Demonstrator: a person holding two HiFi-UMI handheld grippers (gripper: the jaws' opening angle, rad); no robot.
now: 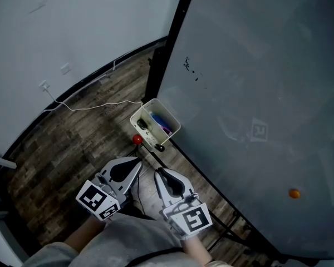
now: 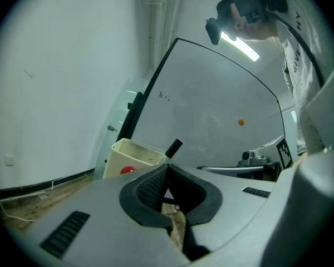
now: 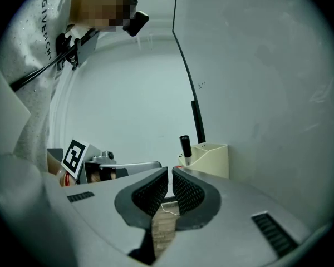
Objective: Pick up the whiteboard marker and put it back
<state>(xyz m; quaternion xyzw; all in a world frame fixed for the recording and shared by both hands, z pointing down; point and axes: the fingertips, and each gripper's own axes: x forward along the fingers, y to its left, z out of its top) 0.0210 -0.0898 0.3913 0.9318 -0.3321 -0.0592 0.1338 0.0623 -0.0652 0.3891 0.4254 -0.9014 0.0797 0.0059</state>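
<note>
both grippers are low and level over the wooden floor (image 1: 72, 143), pointing at the cream holder (image 1: 140, 111) at the foot of the whiteboard (image 1: 256, 93). left gripper (image 1: 136, 161): jaws closed, pads meeting at the tip, nothing caught between them. right gripper (image 1: 158, 173): jaws pressed together too, just a sliver of floor showing through, no load.

so where's the marker? the black marker (image 1: 160, 147) is in the holder, at the corner nearest the grippers. in the right gripper view it stands up out of the holder (image 3: 211, 157), black cap on top (image 3: 185, 146); in the left gripper view it leans out past the rim (image 2: 173, 147). neither gripper touches it; both are well short of it.

my read: this is the approach to the pick, nothing is in hand yet. the next move calls for one gripper to open, line its pads either side of that raised cap end, and close.

inside the holder: the black marker, a blue marker (image 1: 160, 120) towards the board side, and some dark bits i can't make out. a red round thing (image 1: 137, 139) sits just outside the holder's near wall.
</note>
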